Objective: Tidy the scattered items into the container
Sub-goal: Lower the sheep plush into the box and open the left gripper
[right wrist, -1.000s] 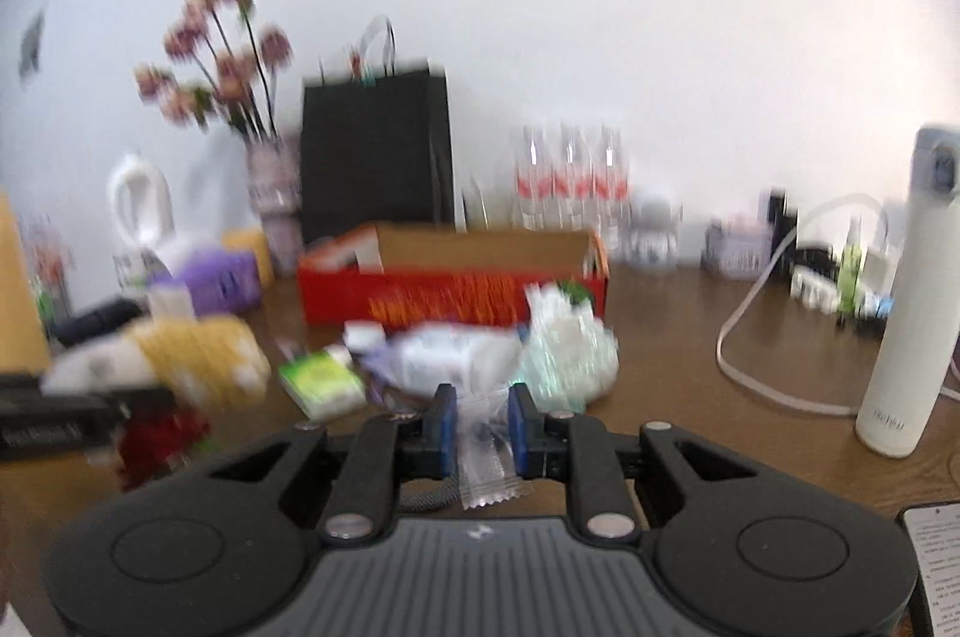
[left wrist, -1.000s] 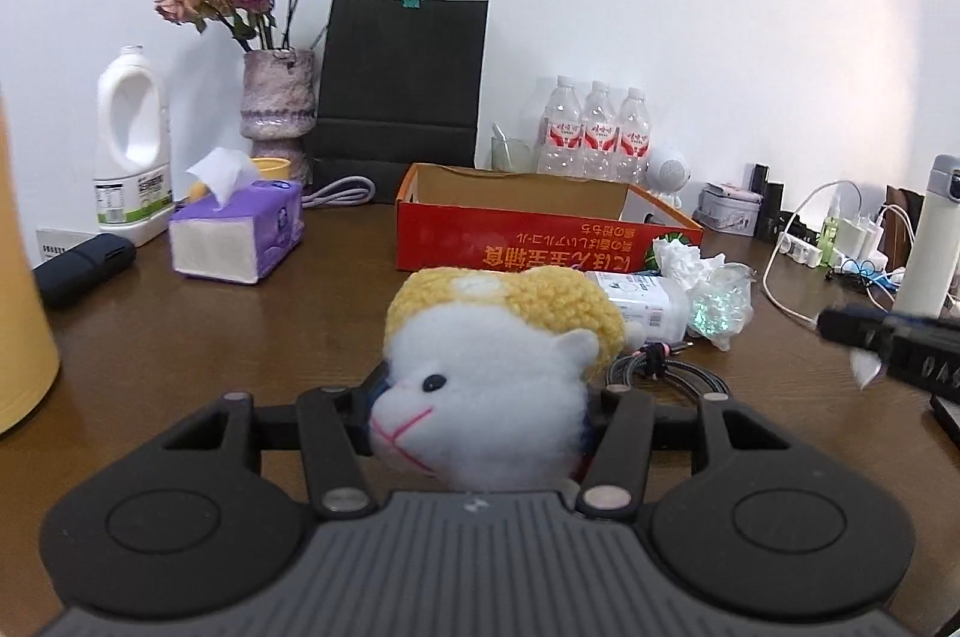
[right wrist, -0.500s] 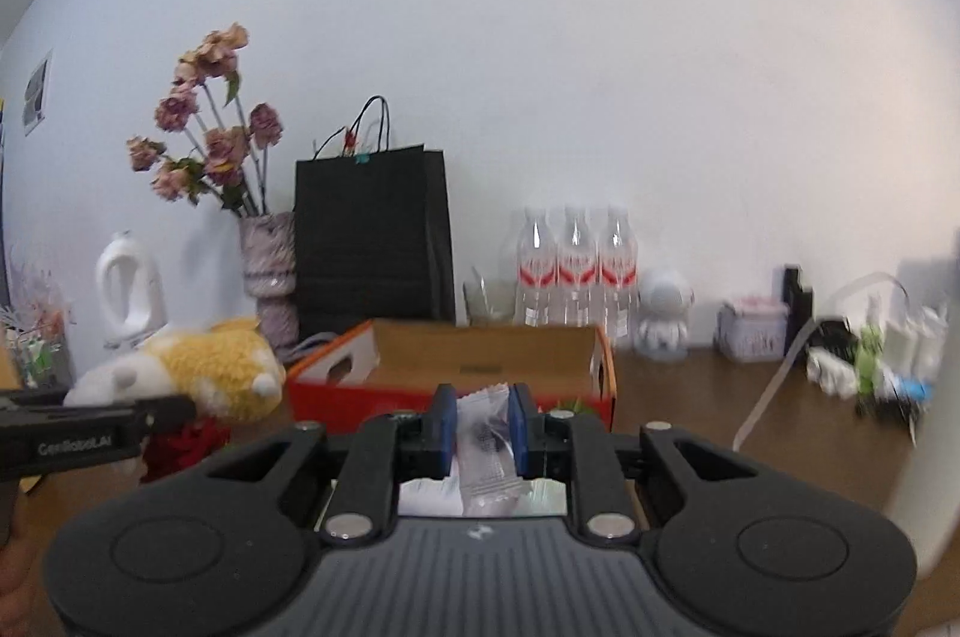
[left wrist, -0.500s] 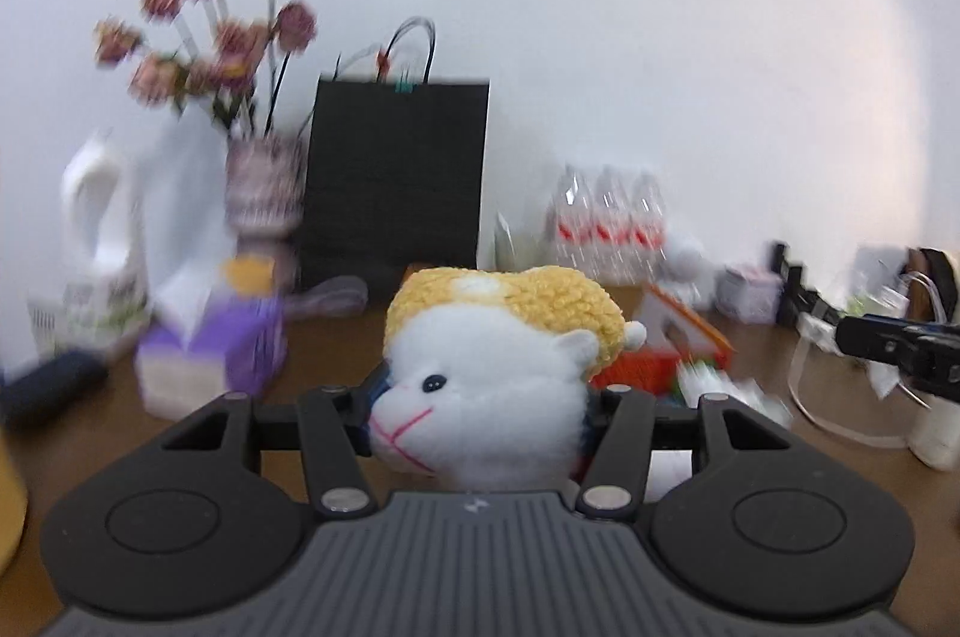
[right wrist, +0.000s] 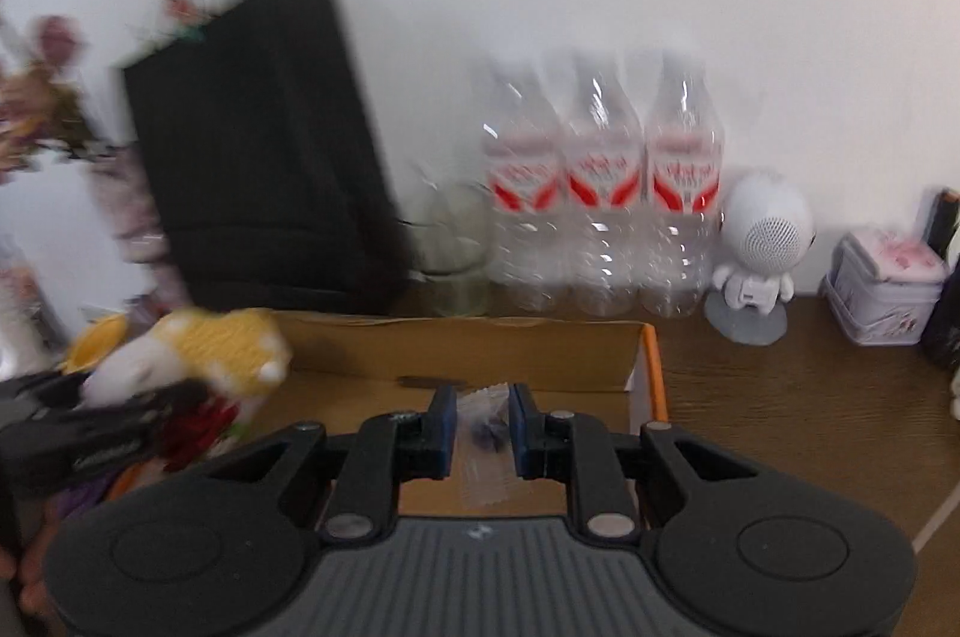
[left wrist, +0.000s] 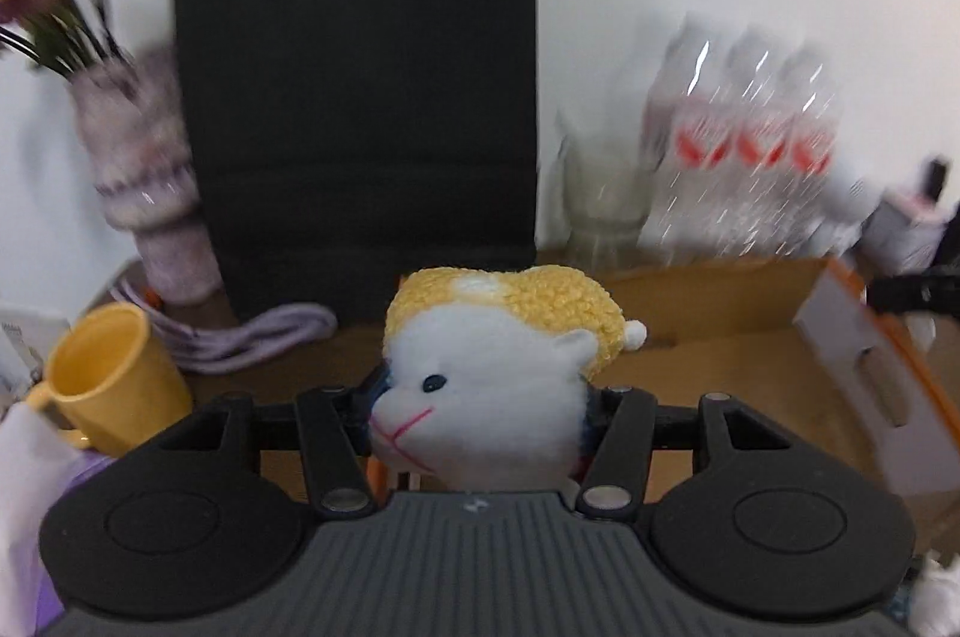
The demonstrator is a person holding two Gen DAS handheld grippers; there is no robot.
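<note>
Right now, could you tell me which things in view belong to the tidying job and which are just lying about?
Part of the job:
- plush sheep, held in the left claw
- small clear packet, held in the right claw
- cardboard box, the container

Just lying about:
- black paper bag
- water bottles
- yellow mug
- vase
- white astronaut speaker

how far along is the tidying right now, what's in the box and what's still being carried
Done: nothing is clearly lying in the cardboard box yet; its visible floor looks bare. In hand: the left gripper is shut on the plush sheep, the right gripper on a small clear packet, both above the box. Left: releasing both; other scattered items are out of view.
</note>
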